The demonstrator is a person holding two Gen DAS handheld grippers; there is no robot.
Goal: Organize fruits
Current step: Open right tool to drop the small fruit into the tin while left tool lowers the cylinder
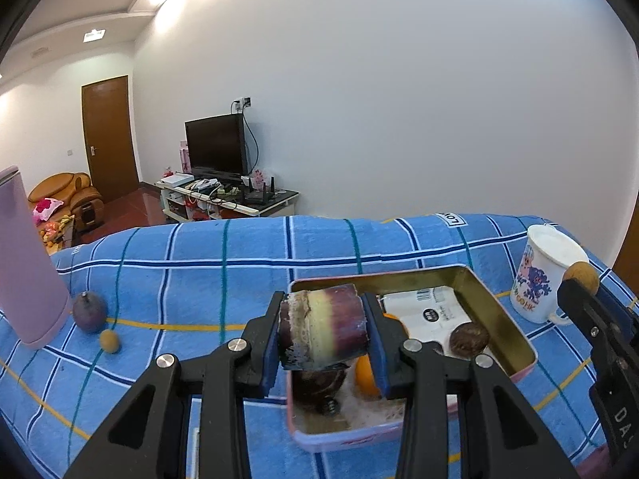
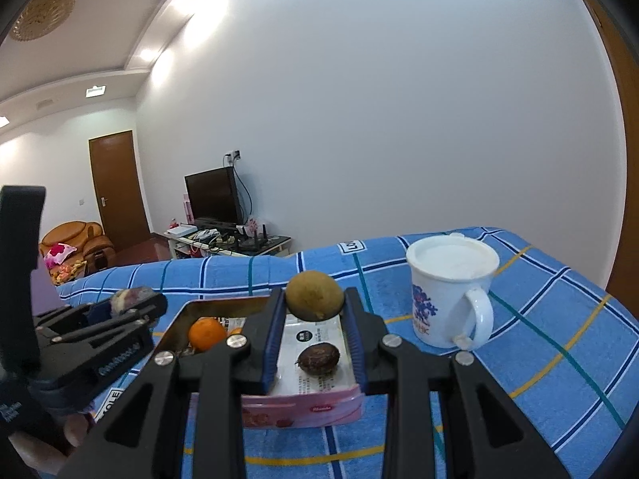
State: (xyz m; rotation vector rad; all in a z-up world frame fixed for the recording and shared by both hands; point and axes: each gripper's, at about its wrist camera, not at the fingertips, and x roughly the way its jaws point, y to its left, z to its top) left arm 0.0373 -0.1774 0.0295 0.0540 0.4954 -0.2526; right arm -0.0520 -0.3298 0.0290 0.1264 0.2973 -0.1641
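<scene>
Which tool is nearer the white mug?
Right. The right tool, shut on a small brown fruit, sits just beside the white mug. The left tool, gripping a purple cane piece, is across the tin, farther off.

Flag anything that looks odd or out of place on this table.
Two fruits, a purple one and a small tan one, lie loose on the blue cloth beside the pink bottle, apart from the tin holding the others.

pink bottle cut off left; tin contents partly hidden.
</scene>
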